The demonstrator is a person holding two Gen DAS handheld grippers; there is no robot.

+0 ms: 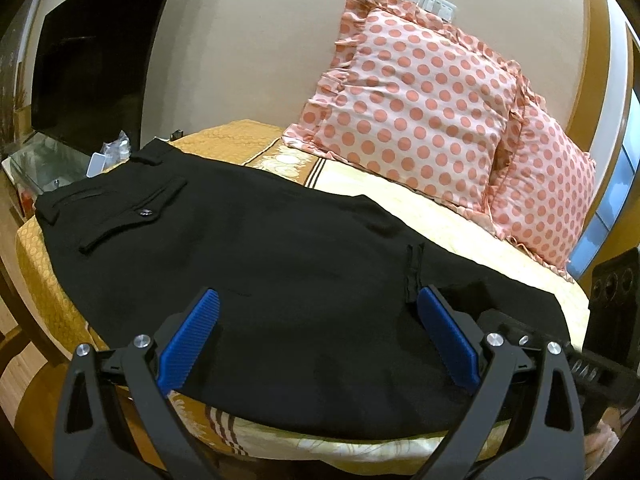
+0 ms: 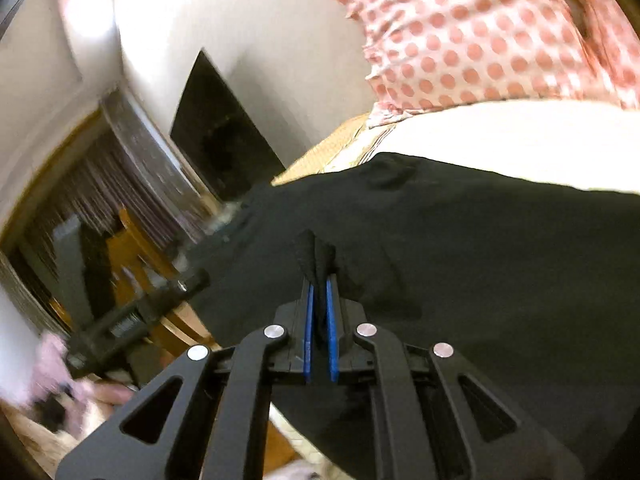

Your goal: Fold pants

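Black cloth fills most of what I see: the pants (image 1: 248,264) lie flat across the bed (image 1: 460,216), waistband toward the far left edge, back pocket with its button facing up.

My left gripper (image 1: 318,316) hangs over the near part of the pants, its blue pads (image 1: 188,336) spread wide apart, nothing between them. Cloth lies below; I cannot tell whether the tips touch it.

My right gripper (image 2: 319,280) is closed tight on a pinch of the pants (image 2: 440,248); a small ridge of black cloth stands up between the blue pads (image 2: 308,320) and pokes out past the tips. From the left wrist, this gripper shows at the right edge, by the corner of the pants.

Bed cover: yellow patterned cloth with brown stripes near the border. Two pink pillows (image 1: 412,108) with round dots lean against the wall at the head of the bed, well apart from the pants. A dark screen (image 1: 92,64) stands beyond the bed's far left corner.

Right wrist view is blurred along its left side; a wooden chair (image 2: 136,256) shows there, and little else is readable.
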